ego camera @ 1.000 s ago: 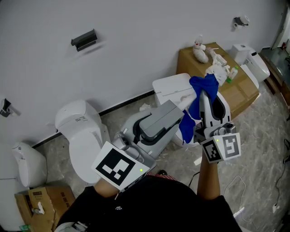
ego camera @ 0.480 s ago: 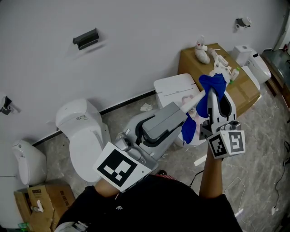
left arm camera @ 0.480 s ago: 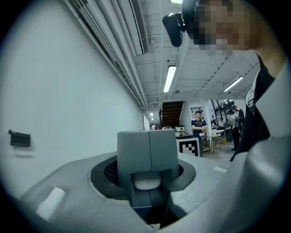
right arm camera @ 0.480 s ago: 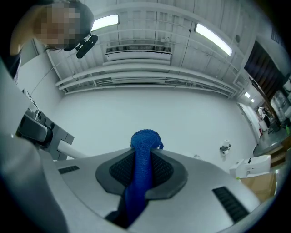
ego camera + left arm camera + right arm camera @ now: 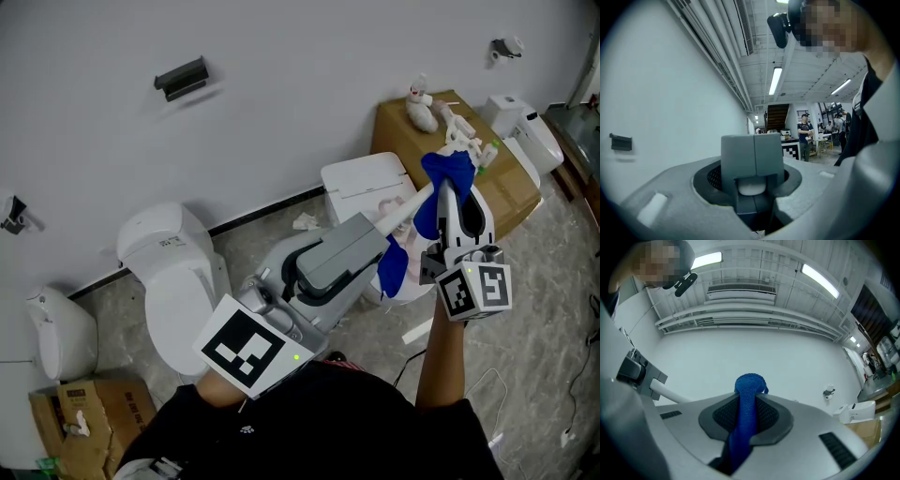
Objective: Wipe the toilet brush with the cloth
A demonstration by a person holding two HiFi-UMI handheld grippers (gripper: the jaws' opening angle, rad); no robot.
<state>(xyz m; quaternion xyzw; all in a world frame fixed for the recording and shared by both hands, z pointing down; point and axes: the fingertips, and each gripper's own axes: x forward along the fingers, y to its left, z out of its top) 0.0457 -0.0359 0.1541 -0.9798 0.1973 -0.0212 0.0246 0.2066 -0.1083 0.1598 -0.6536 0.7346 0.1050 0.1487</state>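
A white plastic toilet brush (image 5: 403,210) is being held out in mid-air, its handle clamped between the jaws of the left gripper (image 5: 375,236), apparently so that the blue woven cloth (image 5: 442,172) pinched in the right gripper (image 5: 450,202) can be rubbed along the shaft.
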